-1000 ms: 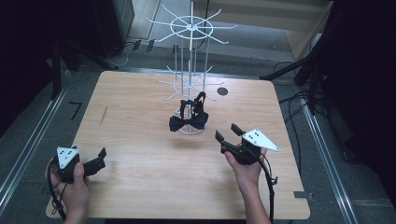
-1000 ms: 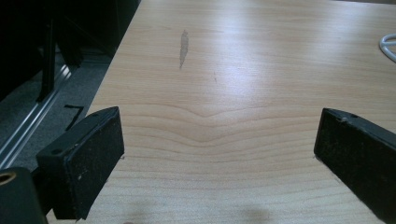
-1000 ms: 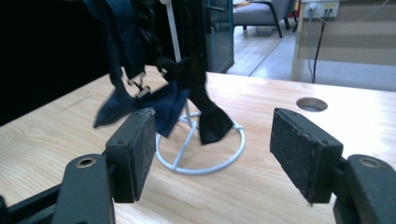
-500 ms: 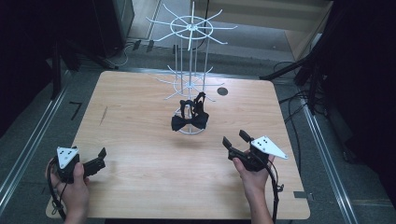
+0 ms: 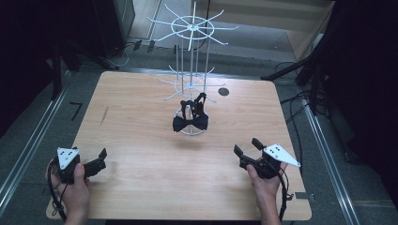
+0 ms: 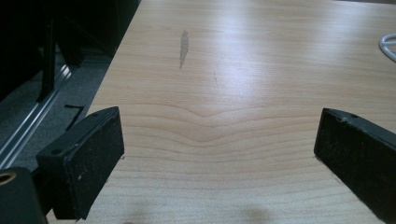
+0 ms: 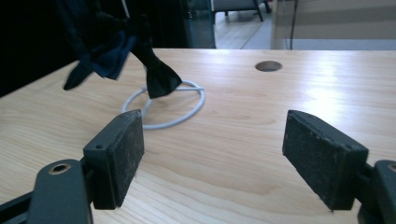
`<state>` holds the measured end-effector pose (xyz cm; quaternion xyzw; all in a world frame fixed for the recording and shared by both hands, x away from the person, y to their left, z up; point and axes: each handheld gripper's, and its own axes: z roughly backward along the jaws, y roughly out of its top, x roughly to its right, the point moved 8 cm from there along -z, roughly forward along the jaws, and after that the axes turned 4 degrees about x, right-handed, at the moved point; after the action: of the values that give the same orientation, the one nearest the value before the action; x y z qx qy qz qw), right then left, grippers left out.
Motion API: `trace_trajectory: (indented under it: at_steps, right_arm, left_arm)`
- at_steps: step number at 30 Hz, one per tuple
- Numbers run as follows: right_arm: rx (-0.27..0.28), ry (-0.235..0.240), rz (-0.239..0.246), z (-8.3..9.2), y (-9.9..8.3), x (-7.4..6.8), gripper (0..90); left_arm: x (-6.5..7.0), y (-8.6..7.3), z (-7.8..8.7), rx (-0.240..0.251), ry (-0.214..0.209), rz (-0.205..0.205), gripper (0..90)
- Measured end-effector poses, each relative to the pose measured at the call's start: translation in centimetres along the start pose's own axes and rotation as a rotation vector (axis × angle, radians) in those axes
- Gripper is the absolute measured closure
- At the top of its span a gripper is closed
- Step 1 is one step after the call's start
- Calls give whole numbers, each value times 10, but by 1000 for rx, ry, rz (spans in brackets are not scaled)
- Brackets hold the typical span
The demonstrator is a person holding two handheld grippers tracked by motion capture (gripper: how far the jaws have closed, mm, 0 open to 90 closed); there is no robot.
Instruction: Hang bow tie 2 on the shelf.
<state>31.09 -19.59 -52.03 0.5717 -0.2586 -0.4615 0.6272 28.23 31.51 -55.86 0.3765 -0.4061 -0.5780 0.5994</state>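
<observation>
Bow tie [image 5: 190, 123] on rack, well apart from right tool [image 5: 248, 149], tool open, empty

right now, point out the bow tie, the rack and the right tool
bow tie [image 5: 190, 123], high view, middle knot
rack [image 5: 193, 27], high view, top hub
right tool [image 5: 246, 147], high view, between the open jaw tips

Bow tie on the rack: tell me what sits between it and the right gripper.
Nothing visible. Only bare table lies between the open right gripper and the bow tie, which hangs low on the white wire rack.
</observation>
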Motion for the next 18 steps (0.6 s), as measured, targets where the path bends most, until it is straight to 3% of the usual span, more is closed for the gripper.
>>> trace_trajectory:
  at_steps: [11, 18]
  right_arm:
    - [-25, -61, 6, 21, -10, 25, 176]
    - [-50, -124, 5, 35, -19, 47, 125]
  left_arm:
    - [0, 0, 0, -2, -1, -3, 24]
    - [0, 0, 0, -1, -2, -4, 23]
